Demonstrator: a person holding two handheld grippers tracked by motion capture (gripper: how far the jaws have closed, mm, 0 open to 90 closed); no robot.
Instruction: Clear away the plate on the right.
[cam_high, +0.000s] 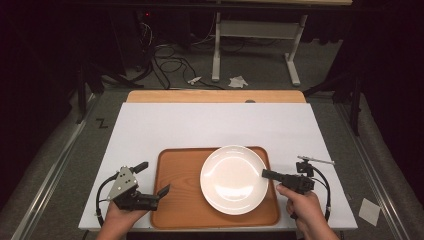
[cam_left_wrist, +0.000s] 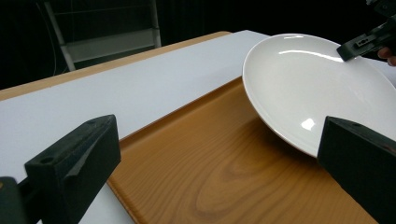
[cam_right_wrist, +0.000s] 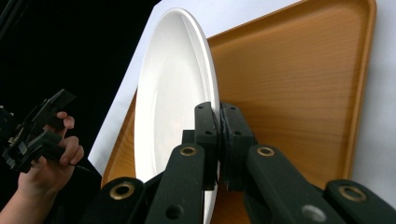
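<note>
A round white plate (cam_high: 233, 179) lies over the right half of a wooden tray (cam_high: 177, 192). My right gripper (cam_high: 265, 173) reaches in from the right and is shut on the plate's right rim. In the right gripper view its jaws (cam_right_wrist: 218, 116) pinch the thin rim of the plate (cam_right_wrist: 168, 93) edge-on, above the tray (cam_right_wrist: 289, 84). My left gripper (cam_high: 155, 177) is held open at the tray's left edge with nothing between its fingers. Its own view looks between the spread jaws (cam_left_wrist: 217, 158) over the tray (cam_left_wrist: 224, 163) to the plate (cam_left_wrist: 308, 88) and the right gripper (cam_left_wrist: 362, 42).
The tray rests on a white board (cam_high: 210, 125) covering a wooden table (cam_high: 215, 96). Beyond the table's far edge are floor cables (cam_high: 165, 62) and a white metal stand (cam_high: 255, 35). Dark floor lies on both sides of the table.
</note>
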